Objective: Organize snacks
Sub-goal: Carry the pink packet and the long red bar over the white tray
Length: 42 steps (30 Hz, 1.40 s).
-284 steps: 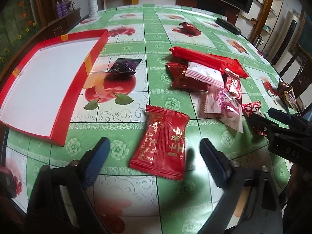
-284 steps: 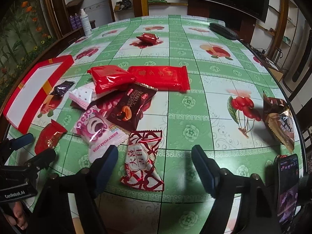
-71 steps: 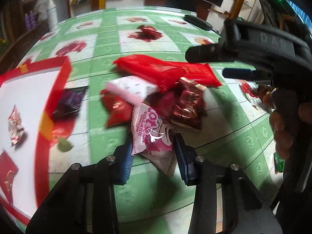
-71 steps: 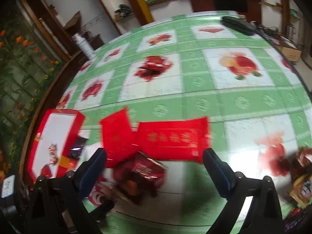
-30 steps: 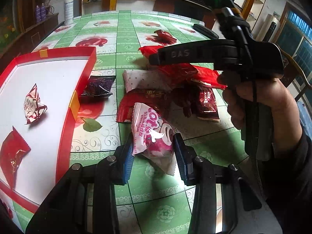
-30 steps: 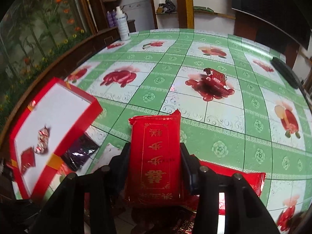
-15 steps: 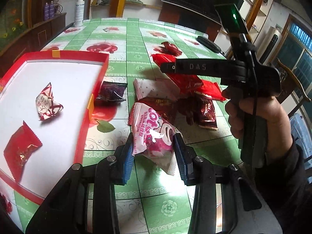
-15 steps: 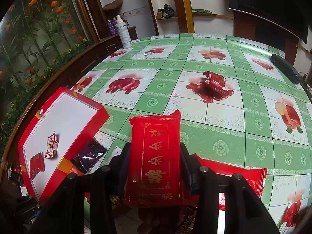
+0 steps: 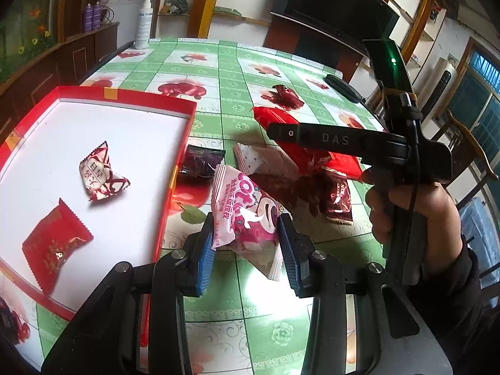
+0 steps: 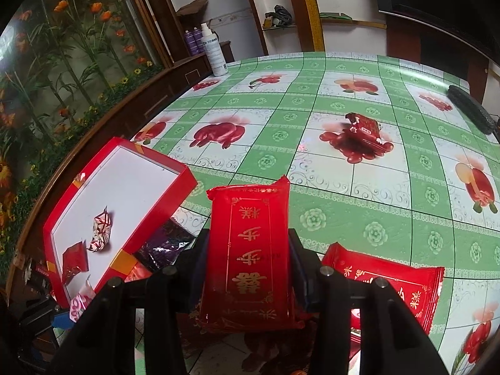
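Observation:
My left gripper (image 9: 245, 250) is shut on a pink snack packet (image 9: 242, 211), held above the table just right of the red tray (image 9: 184, 143). The tray holds a white-and-red candy (image 9: 100, 176) and a red packet (image 9: 53, 243). My right gripper (image 10: 247, 268) is shut on a long red packet with gold lettering (image 10: 250, 247), held above the snack pile; it also shows in the left wrist view (image 9: 281, 132). The tray (image 10: 168, 203) lies left of it.
On the green fruit-print tablecloth lie a dark purple packet (image 9: 201, 164), a white dotted packet (image 9: 265, 161), a brown packet (image 9: 337, 197), another long red packet (image 10: 393, 284) and a small red packet (image 10: 362, 128) farther off. A remote (image 10: 472, 112) and a spray bottle (image 10: 215, 54) stand at the far edges.
Both grippers have lifted slightly with their packets still held. The left view has drifted so the tray sits closer and more central; the right gripper has shifted a little toward the tray.

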Each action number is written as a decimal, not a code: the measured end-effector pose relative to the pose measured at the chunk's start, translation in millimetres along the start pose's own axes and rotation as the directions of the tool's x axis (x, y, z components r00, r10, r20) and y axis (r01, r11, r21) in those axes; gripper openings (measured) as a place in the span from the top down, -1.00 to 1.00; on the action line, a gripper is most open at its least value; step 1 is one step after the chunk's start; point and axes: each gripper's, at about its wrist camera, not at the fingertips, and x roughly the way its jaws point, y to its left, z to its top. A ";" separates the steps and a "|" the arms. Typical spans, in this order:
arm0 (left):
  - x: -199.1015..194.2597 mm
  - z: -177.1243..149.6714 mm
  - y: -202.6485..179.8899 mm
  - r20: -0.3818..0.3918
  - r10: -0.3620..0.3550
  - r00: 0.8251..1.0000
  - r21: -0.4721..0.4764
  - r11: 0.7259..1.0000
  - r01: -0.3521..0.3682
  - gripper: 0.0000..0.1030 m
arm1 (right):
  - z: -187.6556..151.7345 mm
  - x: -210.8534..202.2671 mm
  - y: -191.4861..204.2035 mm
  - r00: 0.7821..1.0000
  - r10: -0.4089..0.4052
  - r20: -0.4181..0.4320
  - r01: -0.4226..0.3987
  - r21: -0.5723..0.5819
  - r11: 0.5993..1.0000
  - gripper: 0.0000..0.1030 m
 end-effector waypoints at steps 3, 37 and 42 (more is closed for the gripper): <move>-1.7 1.1 1.7 0.003 0.002 1.000 -0.002 1.000 -0.002 0.26 | 0.6 -2.0 0.9 1.000 0.005 0.005 -0.005 -0.001 1.000 0.05; -53.3 19.3 81.6 0.115 0.131 0.985 -0.146 0.983 -0.114 0.26 | -0.1 3.4 44.6 0.992 0.121 -0.029 -0.123 -0.065 0.990 0.05; -59.4 20.8 101.3 0.122 0.164 0.979 -0.189 0.972 -0.139 0.26 | 4.8 7.7 58.4 0.988 0.147 -0.045 -0.151 -0.081 0.985 0.05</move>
